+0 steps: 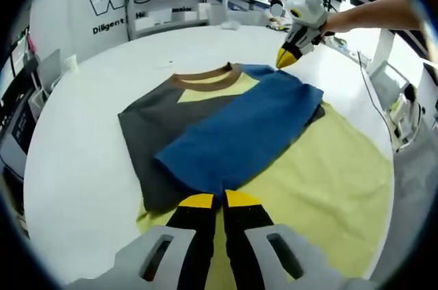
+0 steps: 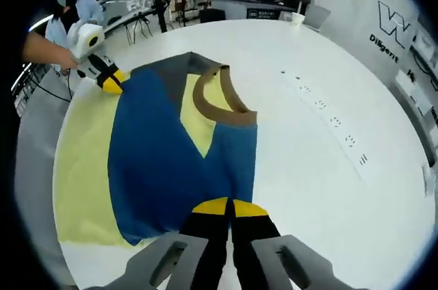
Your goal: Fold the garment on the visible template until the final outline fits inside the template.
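Blue garment (image 1: 233, 129) fold, both grippers' jaws pinching

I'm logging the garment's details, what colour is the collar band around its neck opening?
Brown. The collar shows best in the right gripper view, circling a yellow patch on the garment.

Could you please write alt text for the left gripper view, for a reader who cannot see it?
A partly folded garment, blue over dark grey with a brown collar, lies on a yellow template on a white table. The left gripper, jaws together, meets its near blue edge, while the right gripper touches the far corner.
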The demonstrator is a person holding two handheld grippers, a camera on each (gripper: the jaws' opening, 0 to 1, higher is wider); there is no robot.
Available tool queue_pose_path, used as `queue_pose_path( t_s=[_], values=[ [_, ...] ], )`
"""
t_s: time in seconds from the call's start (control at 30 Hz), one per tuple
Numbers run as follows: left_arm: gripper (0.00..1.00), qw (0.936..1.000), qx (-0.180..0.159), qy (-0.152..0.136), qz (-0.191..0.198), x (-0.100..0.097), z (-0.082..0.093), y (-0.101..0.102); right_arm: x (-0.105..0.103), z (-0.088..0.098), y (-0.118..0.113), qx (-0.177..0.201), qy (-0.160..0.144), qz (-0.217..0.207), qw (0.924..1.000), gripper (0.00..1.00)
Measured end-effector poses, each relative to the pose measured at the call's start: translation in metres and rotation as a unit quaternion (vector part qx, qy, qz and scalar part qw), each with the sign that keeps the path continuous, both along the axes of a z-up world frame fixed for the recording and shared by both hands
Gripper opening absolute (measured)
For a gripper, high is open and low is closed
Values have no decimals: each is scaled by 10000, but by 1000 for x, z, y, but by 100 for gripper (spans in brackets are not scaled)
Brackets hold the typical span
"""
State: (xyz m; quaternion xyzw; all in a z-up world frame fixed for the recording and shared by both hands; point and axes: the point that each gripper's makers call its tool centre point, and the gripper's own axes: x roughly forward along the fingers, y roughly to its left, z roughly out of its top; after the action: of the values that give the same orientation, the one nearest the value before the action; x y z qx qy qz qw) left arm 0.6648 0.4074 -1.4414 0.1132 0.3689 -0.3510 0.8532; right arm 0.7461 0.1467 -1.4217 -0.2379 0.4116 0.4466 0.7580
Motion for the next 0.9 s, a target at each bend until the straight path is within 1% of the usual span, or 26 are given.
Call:
queue_pose_path(
  t_s=[0.03, 0.1, 0.13, 0.17, 0.2, 0.23, 0.3, 0.33, 0.47, 0.53, 0.57, 0.6, 0.83, 0.9],
  values=[
    [4, 10000, -2, 5, 2, 0, 0, 0, -2, -1, 1, 10, 42, 14, 10000, 0],
    [4, 10000, -1, 5, 5, 0, 0, 0, -2, -3, 1, -31, -6, 92, 10000, 0],
    [4, 10000, 2, 0, 4, 0, 0, 0, -2, -4, 3, 6, 17, 72, 10000, 4],
    [4, 10000, 3, -1, 4, 0, 0, 0, -2, -5, 4, 36, 38, 49, 10000, 11],
    [4, 10000, 1, -1, 9, 0, 0, 0, -3, -5, 6, 71, 58, 25, 10000, 14],
    [4, 10000, 0, -2, 11, 0, 0, 0, -3, -7, 6, 57, 73, 35, 10000, 14],
    [4, 10000, 0, 0, 7, 0, 0, 0, -6, -11, 5, -63, 88, 199, 9997, 11],
    [4, 10000, -2, 1, 7, 0, 0, 0, -7, -13, 5, -82, 120, 202, 9997, 11],
    [4, 10000, -8, 0, 19, 0, 0, 0, -5, -19, 2, -92, 223, 45, 9997, 14],
    [4, 10000, -19, 9, 25, 0, 0, 0, -8, -22, 2, -145, 275, 112, 9995, 11],
    [4, 10000, -16, 11, 19, 1, -1, 0, -11, -22, 3, -152, 349, 165, 9991, 4],
    [4, 10000, -15, 9, 12, 0, -1, 0, -11, -22, 4, -163, 332, 190, 9991, 0],
    [4, 10000, -33, 14, 18, 1, -1, 0, -11, -20, 4, -237, 332, 294, 9987, 0],
    [4, 10000, -31, 13, 10, 1, -1, 0, -10, -17, 3, -277, 256, 330, 9987, 0]
  ],
)
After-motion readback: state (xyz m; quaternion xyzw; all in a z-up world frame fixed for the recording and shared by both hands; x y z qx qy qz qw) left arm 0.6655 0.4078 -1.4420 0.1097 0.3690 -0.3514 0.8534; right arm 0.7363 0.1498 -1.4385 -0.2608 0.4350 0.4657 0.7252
